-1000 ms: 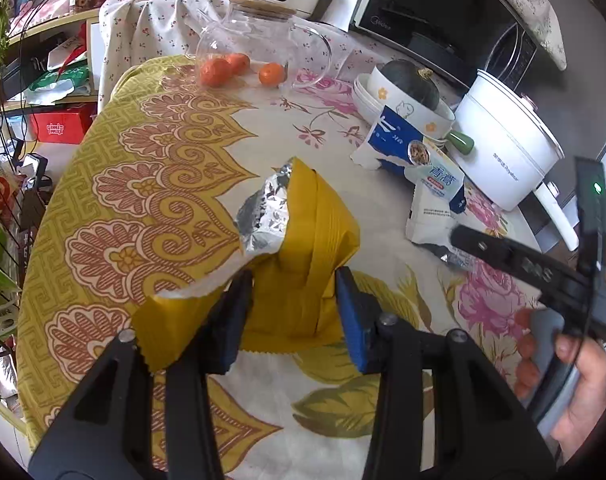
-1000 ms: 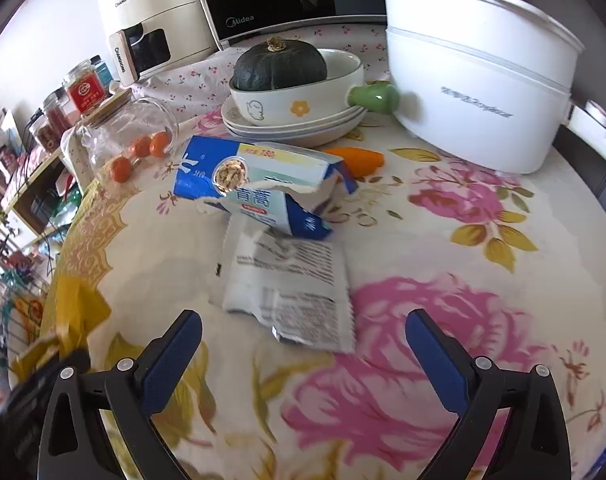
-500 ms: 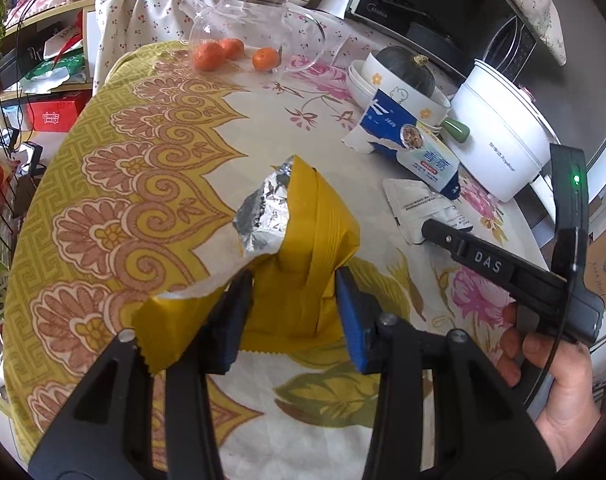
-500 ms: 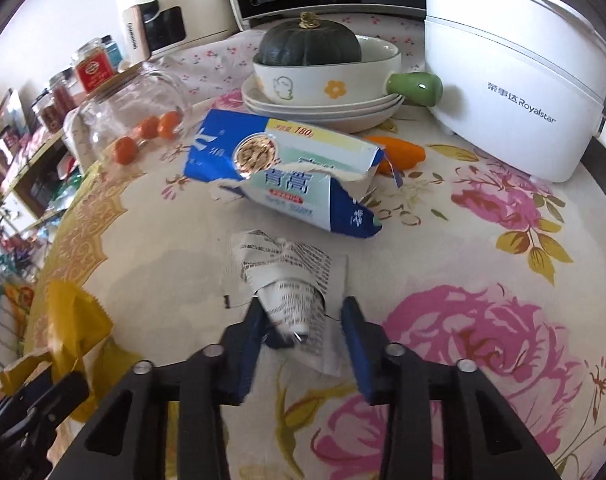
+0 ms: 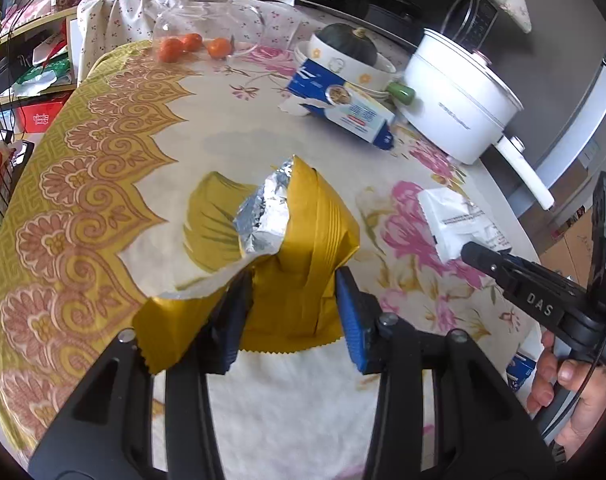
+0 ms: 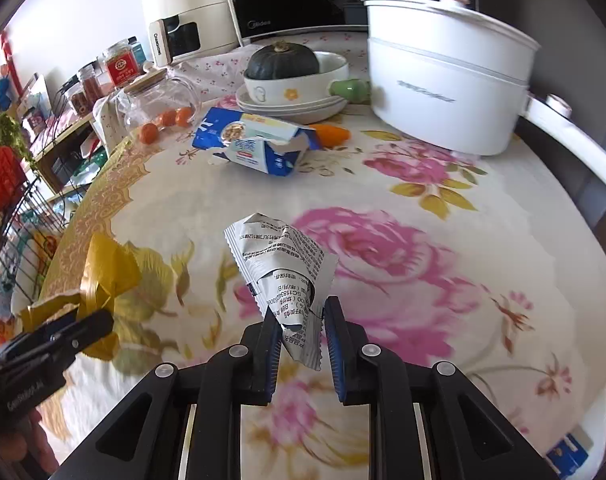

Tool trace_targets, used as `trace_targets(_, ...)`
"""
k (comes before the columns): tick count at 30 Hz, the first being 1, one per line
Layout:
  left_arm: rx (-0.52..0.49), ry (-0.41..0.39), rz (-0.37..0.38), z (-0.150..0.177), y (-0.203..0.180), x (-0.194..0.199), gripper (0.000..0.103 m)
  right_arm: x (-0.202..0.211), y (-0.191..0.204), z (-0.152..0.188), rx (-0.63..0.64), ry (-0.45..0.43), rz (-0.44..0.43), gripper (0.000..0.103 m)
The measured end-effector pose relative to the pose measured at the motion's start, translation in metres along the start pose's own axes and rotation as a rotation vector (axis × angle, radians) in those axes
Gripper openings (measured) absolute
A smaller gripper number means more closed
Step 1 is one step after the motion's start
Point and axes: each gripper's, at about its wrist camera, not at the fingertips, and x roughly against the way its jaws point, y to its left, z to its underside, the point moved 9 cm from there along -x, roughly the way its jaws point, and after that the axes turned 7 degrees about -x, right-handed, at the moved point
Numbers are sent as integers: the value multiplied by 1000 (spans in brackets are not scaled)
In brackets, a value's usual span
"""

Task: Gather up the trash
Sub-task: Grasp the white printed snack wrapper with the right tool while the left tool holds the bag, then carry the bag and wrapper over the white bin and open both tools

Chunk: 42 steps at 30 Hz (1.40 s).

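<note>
Left gripper (image 5: 289, 312) jaws clamped on yellow foil-lined wrapper (image 5: 299, 264), right gripper (image 5: 469, 249) holding white packet (image 5: 453, 220) closing

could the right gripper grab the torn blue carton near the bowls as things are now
Probably not yet: the right gripper is closing on the white wrapper, so it's occupied. The table between it and the blue carton looks bare.

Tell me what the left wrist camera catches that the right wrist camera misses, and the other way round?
Only the left view shows the yellow bag's torn-open silver foil lining and the person's hand on the right hand-held gripper.

Only the right view shows the orange carrot behind the carton and the red-labelled spice jar.

Both show the crumpled white printed wrapper, blue milk carton, white electric pot and dark green squash.
</note>
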Motion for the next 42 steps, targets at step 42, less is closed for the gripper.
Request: trace_targets(42,-500,99,267,103,-326,-5,45,187,-311,156,-437,21,160,22)
